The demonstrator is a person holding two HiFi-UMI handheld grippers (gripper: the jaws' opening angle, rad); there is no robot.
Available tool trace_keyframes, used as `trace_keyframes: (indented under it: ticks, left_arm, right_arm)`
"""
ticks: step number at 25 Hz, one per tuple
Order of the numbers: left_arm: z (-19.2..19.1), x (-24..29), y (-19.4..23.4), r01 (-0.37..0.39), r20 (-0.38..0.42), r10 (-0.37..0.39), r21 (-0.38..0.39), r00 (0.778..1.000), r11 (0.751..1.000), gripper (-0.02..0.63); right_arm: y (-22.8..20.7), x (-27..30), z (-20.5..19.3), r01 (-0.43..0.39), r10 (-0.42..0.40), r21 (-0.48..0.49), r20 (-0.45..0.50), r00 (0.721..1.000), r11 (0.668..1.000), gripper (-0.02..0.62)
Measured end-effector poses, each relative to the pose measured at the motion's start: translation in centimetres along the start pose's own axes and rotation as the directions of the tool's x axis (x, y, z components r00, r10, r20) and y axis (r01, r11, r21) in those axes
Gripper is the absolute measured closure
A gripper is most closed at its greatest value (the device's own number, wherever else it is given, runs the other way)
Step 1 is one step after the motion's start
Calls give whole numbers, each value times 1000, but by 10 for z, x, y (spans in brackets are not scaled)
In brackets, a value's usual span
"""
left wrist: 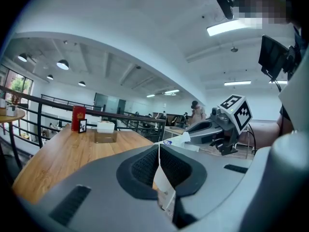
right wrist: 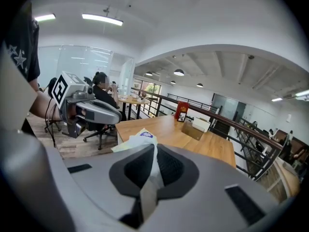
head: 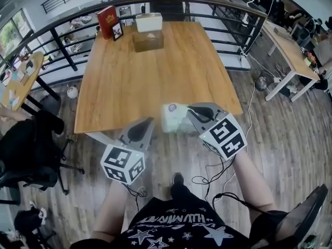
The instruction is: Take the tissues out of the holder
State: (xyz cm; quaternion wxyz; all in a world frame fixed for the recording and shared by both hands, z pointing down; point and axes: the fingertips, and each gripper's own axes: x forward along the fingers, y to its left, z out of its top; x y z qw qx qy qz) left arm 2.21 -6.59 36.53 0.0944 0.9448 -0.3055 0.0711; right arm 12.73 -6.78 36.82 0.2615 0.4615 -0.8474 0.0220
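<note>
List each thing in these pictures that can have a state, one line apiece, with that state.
right gripper: shut on the tissue pack
left gripper: shut on a thin white sheet
tissue pack: held by the right gripper
wooden holder: standing at the far end of the table

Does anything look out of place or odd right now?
The tissue pack hangs in air off the table's near edge, its wrapper pinched by the left gripper and right gripper, far from the wooden holder at the far end. Nothing looks spilled.
</note>
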Motion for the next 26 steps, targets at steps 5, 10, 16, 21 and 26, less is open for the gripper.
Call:
trace_keyframes:
  ticks: [5,10,16,21,26]
  left_arm:
    - [-14,-58,-18,25,-18,-25,-9,1000,1000,586]
    - [-27,-105,-37,53,-33,-53,6,998,999,586]
    - [-35,-151,-55,75,-22,-74,11,997,997,586]
    - [-35,-185,-67,94,-17,-94,16,995,995,586]
    - [-44,-210,-80,102,-18,-102,13,995,995,586]
  right_arm:
    - [60,-16,-10,15,-15,-2,-34,999,1000,575]
    - [103,-38,-15,48,-47,27,-37,998,998,575]
    - [149,-65,-6,81,-81,21,-20,997,996,575]
    - [182,-81,5,79,-78,41,-20,997,996,575]
    - [207,-98,11,83,-83,38,-9,997,996,575]
